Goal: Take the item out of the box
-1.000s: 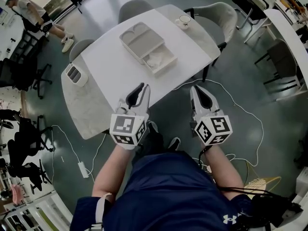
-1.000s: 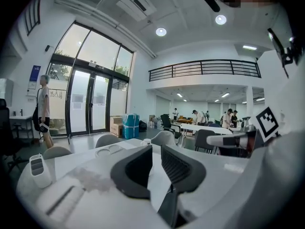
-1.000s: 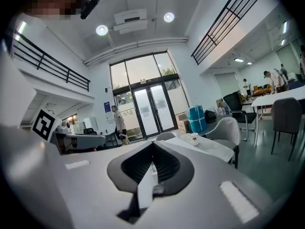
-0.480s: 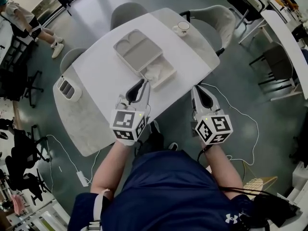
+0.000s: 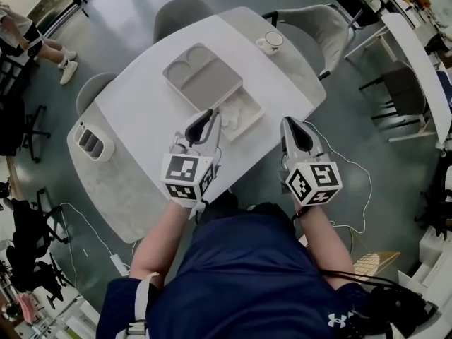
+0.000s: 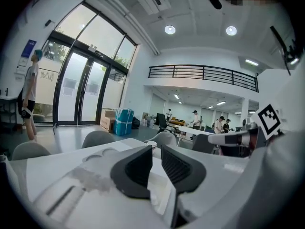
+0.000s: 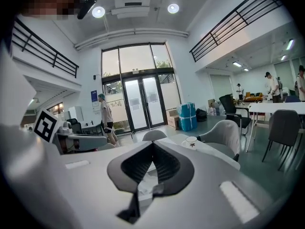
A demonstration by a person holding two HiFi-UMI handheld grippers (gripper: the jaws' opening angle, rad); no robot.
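An open pale box (image 5: 248,123) lies on the white table (image 5: 141,111), its lid (image 5: 201,76) folded back to the far left. A crumpled white item (image 5: 235,106) rests in the box's base. My left gripper (image 5: 205,116) hovers at the base's near left corner, its jaws a narrow gap apart with nothing between them. In the left gripper view the lid (image 6: 97,157) stretches behind the left gripper (image 6: 156,149). My right gripper (image 5: 291,122) is shut and empty at the table's near right edge. Below its jaws in the right gripper view (image 7: 153,144), the white item (image 7: 145,185) shows.
A cup on a saucer (image 5: 270,42) stands at the table's far right corner. A grey two-slot holder (image 5: 92,141) sits at the left end. Chairs (image 5: 180,16) ring the far side. A person (image 5: 21,30) stands at the upper left. Cables trail on the floor.
Both grippers have moved forward to the table. The left one now reaches the box's near corner, and the right one has come up to the table edge.
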